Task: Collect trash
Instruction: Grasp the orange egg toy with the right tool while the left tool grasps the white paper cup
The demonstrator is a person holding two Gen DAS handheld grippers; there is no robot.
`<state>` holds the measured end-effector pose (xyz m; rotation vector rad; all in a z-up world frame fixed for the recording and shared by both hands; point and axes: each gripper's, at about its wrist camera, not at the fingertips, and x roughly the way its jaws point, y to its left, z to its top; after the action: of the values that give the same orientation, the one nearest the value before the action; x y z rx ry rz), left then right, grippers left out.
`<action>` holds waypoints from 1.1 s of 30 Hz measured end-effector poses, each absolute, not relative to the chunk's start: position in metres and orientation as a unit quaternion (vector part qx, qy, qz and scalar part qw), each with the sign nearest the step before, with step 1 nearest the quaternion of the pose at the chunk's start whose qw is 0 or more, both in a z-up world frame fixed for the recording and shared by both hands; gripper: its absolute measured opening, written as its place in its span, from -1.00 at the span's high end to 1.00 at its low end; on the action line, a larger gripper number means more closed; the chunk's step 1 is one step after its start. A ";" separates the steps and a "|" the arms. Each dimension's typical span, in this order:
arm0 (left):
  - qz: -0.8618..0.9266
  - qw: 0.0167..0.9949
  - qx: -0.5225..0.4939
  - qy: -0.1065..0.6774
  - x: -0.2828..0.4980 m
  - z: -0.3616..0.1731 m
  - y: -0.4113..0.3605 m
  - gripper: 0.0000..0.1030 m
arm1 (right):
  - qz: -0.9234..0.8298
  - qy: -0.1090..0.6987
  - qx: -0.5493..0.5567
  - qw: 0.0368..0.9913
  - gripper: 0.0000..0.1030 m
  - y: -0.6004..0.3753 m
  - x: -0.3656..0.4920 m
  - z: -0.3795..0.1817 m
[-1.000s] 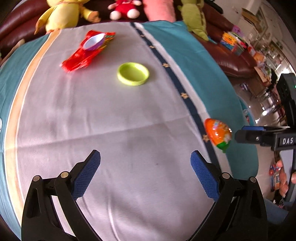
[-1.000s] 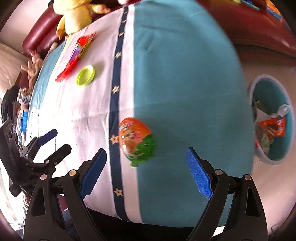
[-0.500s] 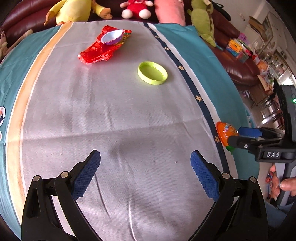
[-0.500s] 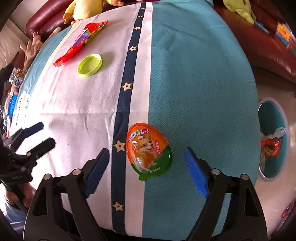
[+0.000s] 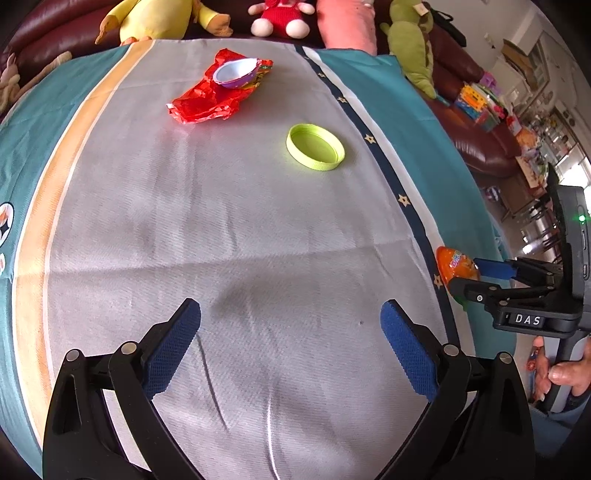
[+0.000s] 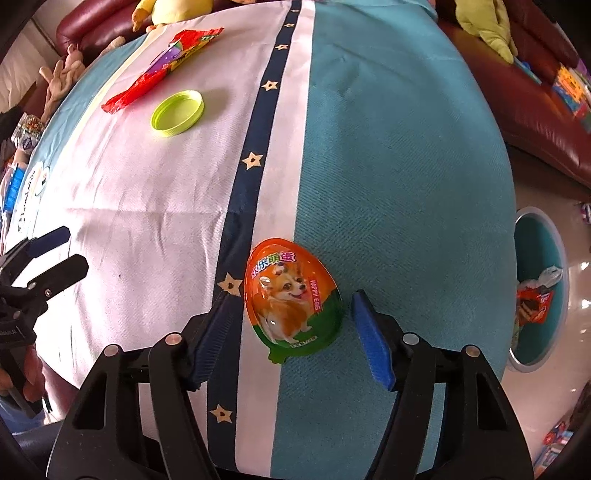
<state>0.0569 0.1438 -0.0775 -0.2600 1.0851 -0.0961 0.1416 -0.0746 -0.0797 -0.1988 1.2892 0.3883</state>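
Tablecloth (image 6: 388, 155): right gripper (image 6: 288, 332) now closing around egg pack (image 6: 291, 299).

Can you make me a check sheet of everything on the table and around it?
Surface: striped tablecloth, teal, white and navy with stars.
Job's things: orange egg-shaped packet with a dog picture, red wrapper with a small bowl-shaped shell on it, green lid, bin beside the table with wrappers inside.
Clutter: nothing seen.
Grippers: right gripper closing around the egg packet, pads not yet touching; left gripper open over bare cloth.
Cables: nothing seen.
Surroundings: dark red sofa, soft toys, a hand on the right gripper's handle.
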 end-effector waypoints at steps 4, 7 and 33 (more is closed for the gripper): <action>-0.041 0.847 -0.128 0.515 0.058 -0.078 0.148 -0.90 | 0.176 0.583 -0.119 0.784 -0.16 -0.068 0.141 -0.081; -0.039 0.845 -0.130 0.517 0.059 -0.080 0.151 -0.90 | 0.177 0.567 -0.143 0.791 0.06 -0.064 0.138 -0.080; -0.022 0.878 -0.063 0.474 0.227 -0.024 0.203 -0.65 | 0.242 0.578 -0.004 0.779 0.06 -0.034 0.266 -0.032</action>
<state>0.2270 0.2033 -0.0242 -0.1306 0.9885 -0.0456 0.2660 -0.0336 -0.0325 -0.0086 1.2503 0.5230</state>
